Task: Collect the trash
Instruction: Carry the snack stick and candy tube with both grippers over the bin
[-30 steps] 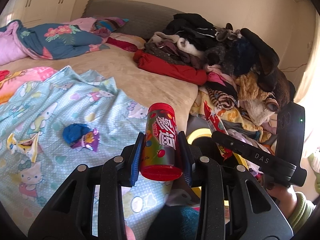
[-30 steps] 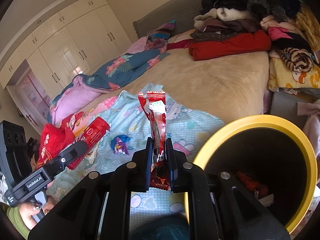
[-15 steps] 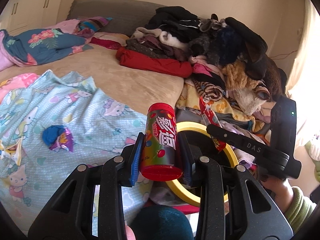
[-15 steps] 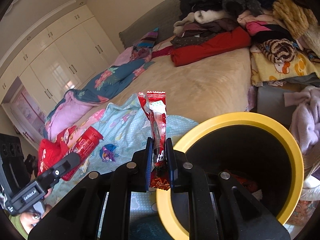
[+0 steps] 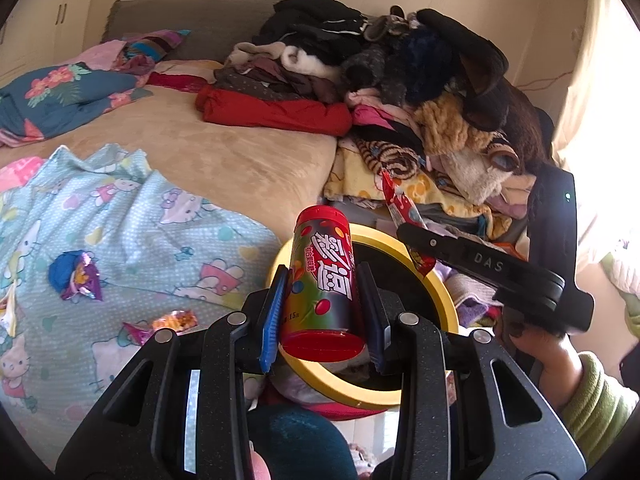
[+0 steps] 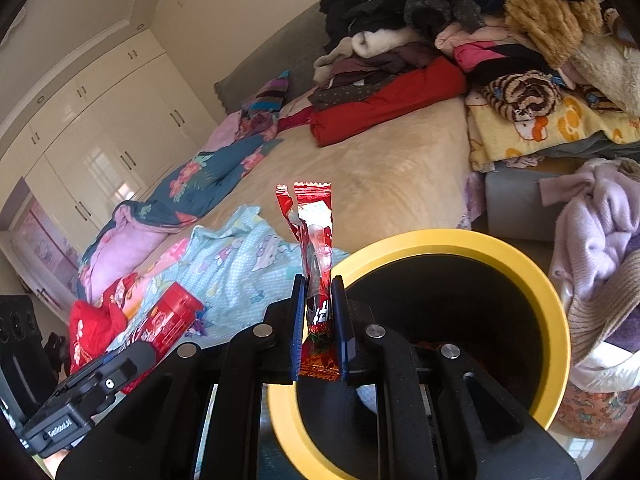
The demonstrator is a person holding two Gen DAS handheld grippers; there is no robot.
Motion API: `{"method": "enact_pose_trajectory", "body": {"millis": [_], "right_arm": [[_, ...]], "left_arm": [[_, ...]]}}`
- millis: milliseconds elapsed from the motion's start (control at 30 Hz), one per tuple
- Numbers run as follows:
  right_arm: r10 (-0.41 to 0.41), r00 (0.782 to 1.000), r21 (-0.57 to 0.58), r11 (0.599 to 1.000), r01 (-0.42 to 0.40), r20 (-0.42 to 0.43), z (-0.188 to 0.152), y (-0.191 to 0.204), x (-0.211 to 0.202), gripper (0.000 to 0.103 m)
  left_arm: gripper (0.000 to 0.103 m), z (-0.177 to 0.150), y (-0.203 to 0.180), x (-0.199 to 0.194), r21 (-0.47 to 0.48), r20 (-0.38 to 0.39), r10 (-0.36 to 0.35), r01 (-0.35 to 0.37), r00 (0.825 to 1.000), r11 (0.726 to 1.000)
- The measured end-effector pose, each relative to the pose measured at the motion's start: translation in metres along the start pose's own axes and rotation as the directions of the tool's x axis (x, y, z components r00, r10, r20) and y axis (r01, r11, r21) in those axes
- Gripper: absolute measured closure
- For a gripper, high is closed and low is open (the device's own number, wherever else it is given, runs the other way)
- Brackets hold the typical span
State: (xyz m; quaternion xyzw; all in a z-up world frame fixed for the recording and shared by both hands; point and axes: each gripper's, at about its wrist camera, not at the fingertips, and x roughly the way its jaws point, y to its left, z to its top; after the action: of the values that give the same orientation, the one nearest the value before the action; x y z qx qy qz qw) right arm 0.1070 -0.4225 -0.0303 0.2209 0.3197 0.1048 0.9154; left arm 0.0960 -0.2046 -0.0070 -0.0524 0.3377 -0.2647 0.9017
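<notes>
Over the yellow bin (image 6: 552, 300), my left gripper (image 5: 324, 308) clamps the candy tube (image 5: 326, 280); my right gripper (image 6: 318, 320) clamps a red wrapper (image 6: 314, 240). Next I should centre each over the mouth and let go.

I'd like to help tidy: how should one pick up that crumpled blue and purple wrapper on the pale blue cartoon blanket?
Come straight down from above and pinch the raised crumpled hump of the blue and purple wrapper; it sits bunched on the soft pale blue cartoon blanket, so its flat edges offer little to grip.
</notes>
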Motion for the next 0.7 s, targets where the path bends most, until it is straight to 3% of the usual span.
{"method": "enact_pose_trajectory", "body": {"millis": [700], "right_arm": [[-0.083,0.997,0.09,0.992,0.083,-0.004,-0.008,-0.053,-0.006,0.09]], "left_arm": [[0.076,-0.022,-0.03,0.044,0.085,-0.105,-0.032,0.041,0.994,0.996]]}}
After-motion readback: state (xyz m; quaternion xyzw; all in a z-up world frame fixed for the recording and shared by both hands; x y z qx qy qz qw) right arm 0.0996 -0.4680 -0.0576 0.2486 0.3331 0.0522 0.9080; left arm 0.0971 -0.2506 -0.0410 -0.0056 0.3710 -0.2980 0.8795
